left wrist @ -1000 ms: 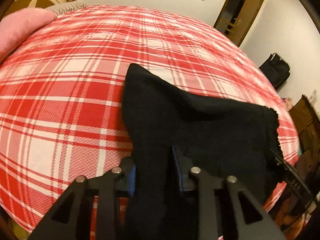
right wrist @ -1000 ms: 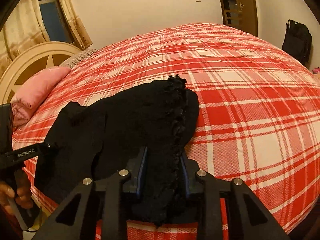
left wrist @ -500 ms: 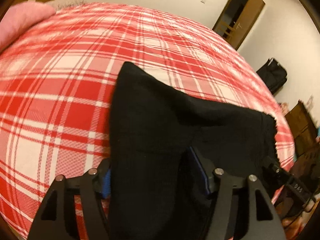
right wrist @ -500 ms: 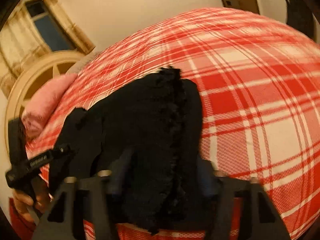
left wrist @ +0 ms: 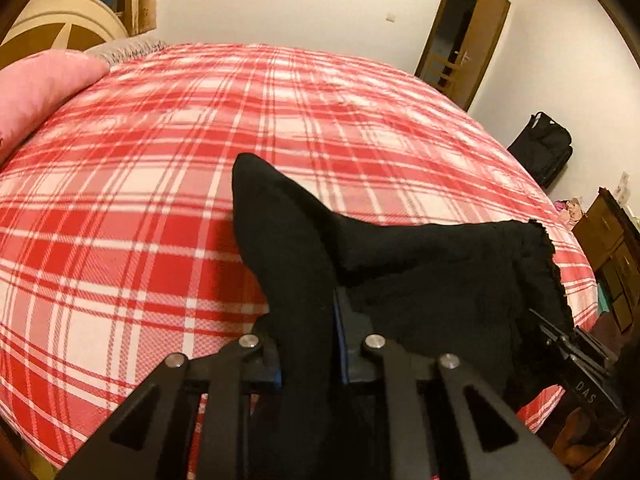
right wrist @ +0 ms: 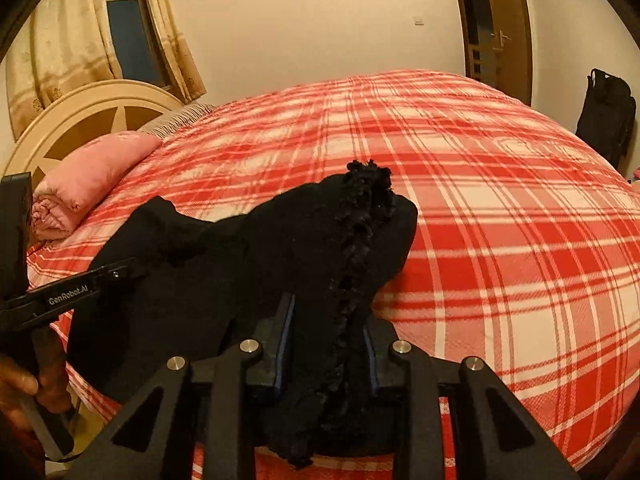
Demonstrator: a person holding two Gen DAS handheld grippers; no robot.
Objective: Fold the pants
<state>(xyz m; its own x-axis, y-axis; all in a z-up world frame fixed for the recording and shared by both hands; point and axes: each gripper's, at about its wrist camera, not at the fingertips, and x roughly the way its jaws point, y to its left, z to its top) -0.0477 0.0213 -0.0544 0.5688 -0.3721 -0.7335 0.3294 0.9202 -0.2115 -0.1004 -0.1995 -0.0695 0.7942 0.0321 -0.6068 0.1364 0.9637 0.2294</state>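
The black pants (left wrist: 420,272) lie bunched near the front edge of the red plaid bed (left wrist: 160,200). My left gripper (left wrist: 308,344) is shut on one end of them, a fold rising to a point ahead of the fingers. My right gripper (right wrist: 326,348) is shut on the other end, where a frilly hem (right wrist: 360,220) runs between the fingers. The pants (right wrist: 240,264) stretch between both grippers. In the right wrist view the left gripper (right wrist: 60,296) shows at the left edge, and in the left wrist view the right gripper (left wrist: 576,376) shows at lower right.
A pink pillow (left wrist: 36,88) lies at the bed's head by a round cream headboard (right wrist: 92,116). A black bag (left wrist: 540,148) stands by the wall, near a brown door (left wrist: 472,36). A wooden dresser (left wrist: 612,240) stands at right.
Both grippers dipped forward over the pants and came back, still holding them. The view now sits higher and farther back, and the cloth between them is slightly more bunched.
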